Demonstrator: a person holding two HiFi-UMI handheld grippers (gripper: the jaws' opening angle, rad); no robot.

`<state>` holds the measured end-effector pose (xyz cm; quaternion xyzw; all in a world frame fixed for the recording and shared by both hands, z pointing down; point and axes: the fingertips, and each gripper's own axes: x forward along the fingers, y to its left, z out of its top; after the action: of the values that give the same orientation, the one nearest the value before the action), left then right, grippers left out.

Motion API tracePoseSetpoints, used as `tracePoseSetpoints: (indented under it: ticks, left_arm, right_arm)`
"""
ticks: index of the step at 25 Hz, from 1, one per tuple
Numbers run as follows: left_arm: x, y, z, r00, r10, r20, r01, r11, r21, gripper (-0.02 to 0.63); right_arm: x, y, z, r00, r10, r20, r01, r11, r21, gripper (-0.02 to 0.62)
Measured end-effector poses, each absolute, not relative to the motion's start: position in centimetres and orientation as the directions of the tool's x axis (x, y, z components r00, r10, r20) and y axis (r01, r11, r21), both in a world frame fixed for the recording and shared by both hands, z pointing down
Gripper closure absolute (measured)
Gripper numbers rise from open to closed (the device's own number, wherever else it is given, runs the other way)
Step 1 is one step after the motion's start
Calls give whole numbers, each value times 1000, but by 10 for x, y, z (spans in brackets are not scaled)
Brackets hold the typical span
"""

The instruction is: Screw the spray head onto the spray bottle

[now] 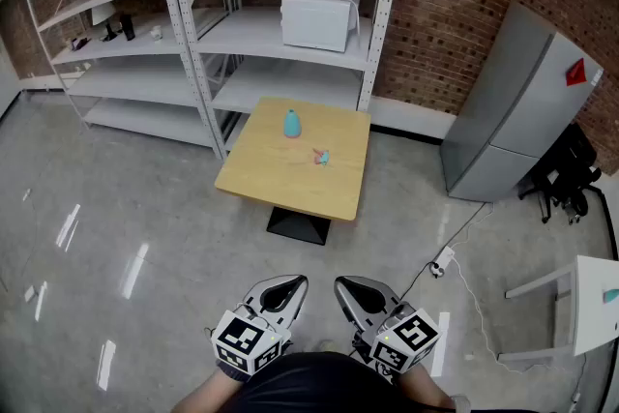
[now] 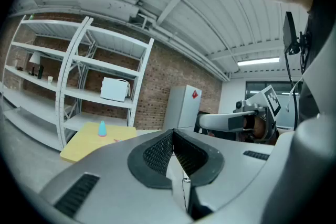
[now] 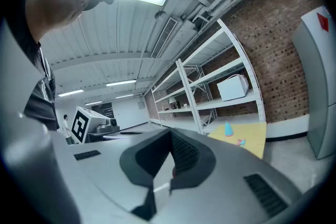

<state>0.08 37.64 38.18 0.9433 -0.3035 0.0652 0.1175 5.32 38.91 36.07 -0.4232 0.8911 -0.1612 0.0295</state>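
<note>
Both my grippers sit at the bottom centre of the head view, side by side and close to my body; my left gripper [image 1: 288,283] has its jaws pressed together with nothing between them, which its own view confirms, the dark pads meeting at the tips [image 2: 172,135]; my right gripper [image 1: 354,285] is the same, jaws together and empty [image 3: 170,138].

What matters for the next move is that everything I need lies straight ahead and well apart from my jaws, up the frame across a stretch of bare floor. The wooden table [image 1: 271,174] stands in the middle of the head view; the spray bottle [image 1: 292,123] stands upright on it, long axis vertical, toward the table's far side; the spray head [image 1: 321,157] lies on the tabletop near the bottle, down and to the right of it, the two not touching. I cannot tell which way its nozzle points; it is too small.

In the left gripper view the bottle [image 2: 102,129] shows at centre left, left of my jaws; in the right gripper view it [image 3: 228,129] shows right of centre, with the head [image 3: 241,141] just below and right of it.

I judge the bottle falls more in line with my left gripper and the head slightly nearer my right, though neither is within reach; I would have to approach and open both jaws first.
</note>
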Motion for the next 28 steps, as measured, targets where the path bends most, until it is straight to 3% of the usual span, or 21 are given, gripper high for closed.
tracePoseSetpoints:
  ticks: [28]
  left_arm:
    - [21, 374, 406, 765, -586, 267, -640, -738, 214, 603]
  right_arm:
    - [79, 386, 381, -677, -730, 97, -706, 605, -368, 595]
